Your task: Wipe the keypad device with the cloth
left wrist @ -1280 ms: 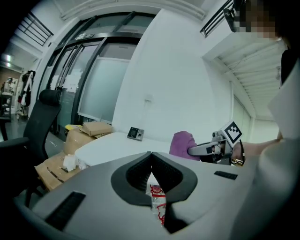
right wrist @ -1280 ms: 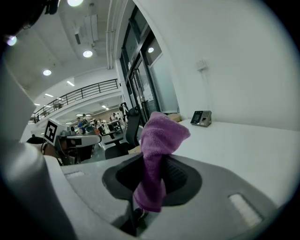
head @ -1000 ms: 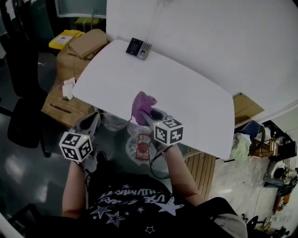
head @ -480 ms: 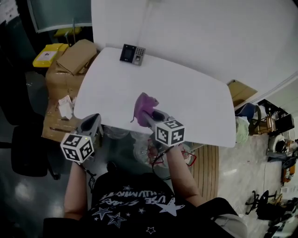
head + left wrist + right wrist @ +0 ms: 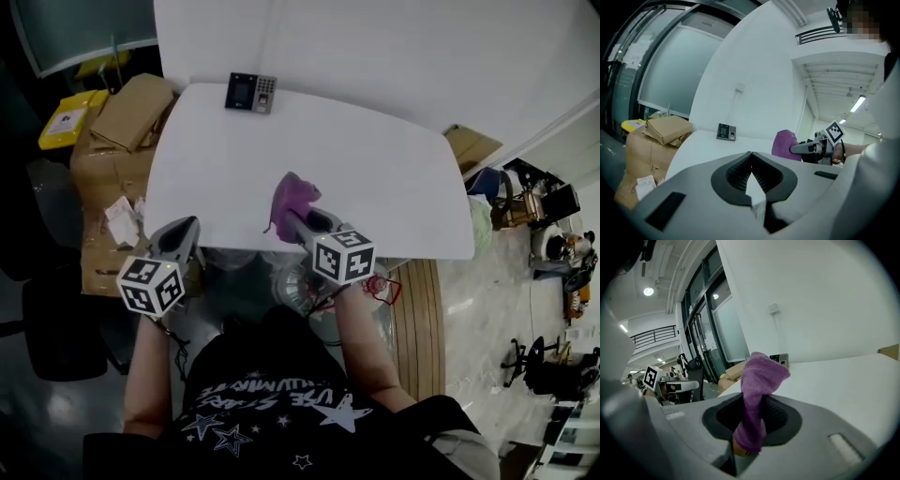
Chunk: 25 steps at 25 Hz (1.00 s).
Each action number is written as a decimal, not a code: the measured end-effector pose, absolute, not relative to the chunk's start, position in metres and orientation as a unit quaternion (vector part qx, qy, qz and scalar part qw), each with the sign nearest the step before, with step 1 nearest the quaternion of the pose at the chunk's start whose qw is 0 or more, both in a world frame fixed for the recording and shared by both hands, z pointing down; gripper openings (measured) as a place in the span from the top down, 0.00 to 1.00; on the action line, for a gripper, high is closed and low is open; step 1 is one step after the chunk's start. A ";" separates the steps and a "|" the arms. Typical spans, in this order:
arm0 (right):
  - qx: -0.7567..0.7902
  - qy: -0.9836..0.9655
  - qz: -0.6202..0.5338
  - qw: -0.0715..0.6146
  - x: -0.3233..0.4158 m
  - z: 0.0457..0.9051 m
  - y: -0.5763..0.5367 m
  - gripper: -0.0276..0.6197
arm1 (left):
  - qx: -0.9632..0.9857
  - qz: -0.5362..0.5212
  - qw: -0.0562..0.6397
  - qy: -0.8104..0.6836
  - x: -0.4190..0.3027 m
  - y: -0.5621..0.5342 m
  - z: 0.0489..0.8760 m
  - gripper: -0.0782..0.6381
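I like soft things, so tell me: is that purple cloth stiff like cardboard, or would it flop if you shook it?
Probably floppy: the purple cloth bunches and folds over above the right gripper, which is shut on it. It looks fuzzy, so it is likely soft and not slippery. It is probably light too, since one small pinch holds it up.

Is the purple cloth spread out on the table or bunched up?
Bunched: the purple cloth stands as a crumpled wad pinched in the right tongs, not laid flat on the table.
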State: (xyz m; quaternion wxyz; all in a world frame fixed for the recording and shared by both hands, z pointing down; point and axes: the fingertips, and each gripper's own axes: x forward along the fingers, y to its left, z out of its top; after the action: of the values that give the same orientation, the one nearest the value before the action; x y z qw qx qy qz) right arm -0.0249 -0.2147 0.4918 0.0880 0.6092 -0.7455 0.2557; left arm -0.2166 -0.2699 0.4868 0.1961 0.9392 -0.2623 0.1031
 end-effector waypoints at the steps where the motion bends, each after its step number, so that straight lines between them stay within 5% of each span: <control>1: 0.611 -0.744 0.257 0.088 -0.026 0.493 -0.215 0.81 | 0.940 0.102 0.198 -0.260 -0.217 -0.271 0.487 0.88; 25: 0.577 -0.769 0.264 0.077 0.031 0.501 -0.390 0.81 | 0.930 0.108 0.210 -0.283 -0.153 -0.411 0.503 0.88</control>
State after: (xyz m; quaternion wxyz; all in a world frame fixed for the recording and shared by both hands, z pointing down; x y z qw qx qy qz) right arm 0.0307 -0.3897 0.5006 0.0771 0.5770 -0.7691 0.2640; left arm -0.1531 -0.4109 0.5030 0.2096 0.9298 -0.2827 0.1082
